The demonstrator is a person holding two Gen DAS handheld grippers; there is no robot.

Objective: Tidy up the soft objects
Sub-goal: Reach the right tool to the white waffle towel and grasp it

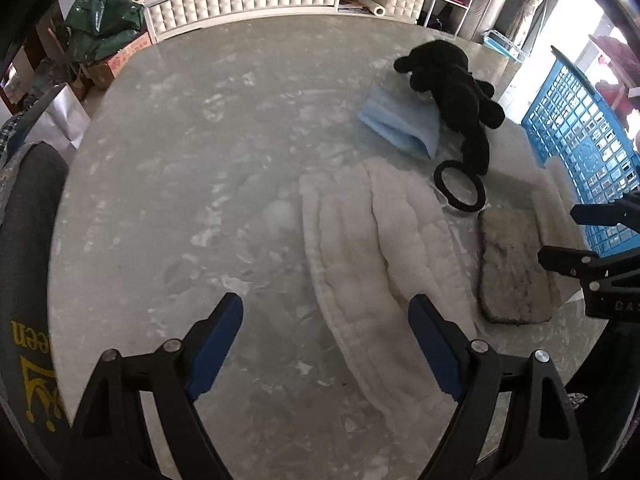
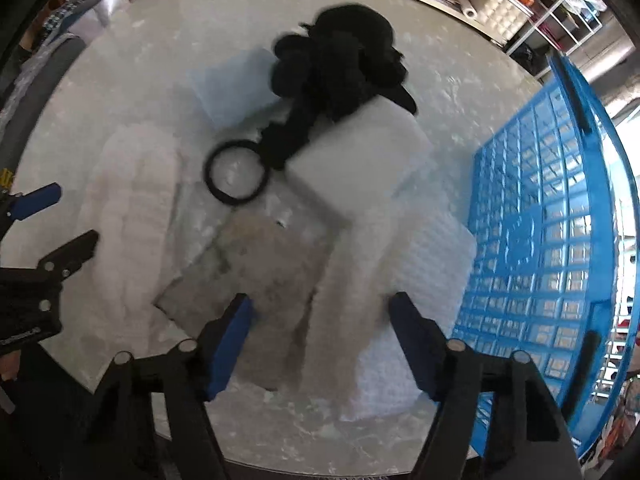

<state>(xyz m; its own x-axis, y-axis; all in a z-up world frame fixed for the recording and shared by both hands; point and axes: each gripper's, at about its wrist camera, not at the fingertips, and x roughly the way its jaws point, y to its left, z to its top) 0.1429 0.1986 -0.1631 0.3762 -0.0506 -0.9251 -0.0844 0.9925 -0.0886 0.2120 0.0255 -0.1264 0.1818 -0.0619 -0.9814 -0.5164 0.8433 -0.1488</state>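
Soft things lie on a round marble table (image 1: 180, 168). A white quilted pad (image 1: 376, 248) lies in front of my open, empty left gripper (image 1: 328, 344). A grey worn sponge pad (image 1: 512, 264) lies to its right, with a black ring (image 1: 460, 186), a black plush toy (image 1: 452, 80) and a folded light-blue cloth (image 1: 400, 124) beyond. In the right wrist view my open, empty right gripper (image 2: 320, 340) hovers over the grey pad (image 2: 260, 276) and a white cloth (image 2: 360, 184). The plush (image 2: 340, 64), ring (image 2: 236, 176) and quilted pad (image 2: 132, 208) lie farther off.
A blue plastic crate (image 2: 540, 240) stands on the table's right side; it also shows in the left wrist view (image 1: 580, 128). A tufted white cabinet (image 1: 256, 0) and cluttered shelves stand behind the table. A chair back (image 1: 24, 260) is at the left.
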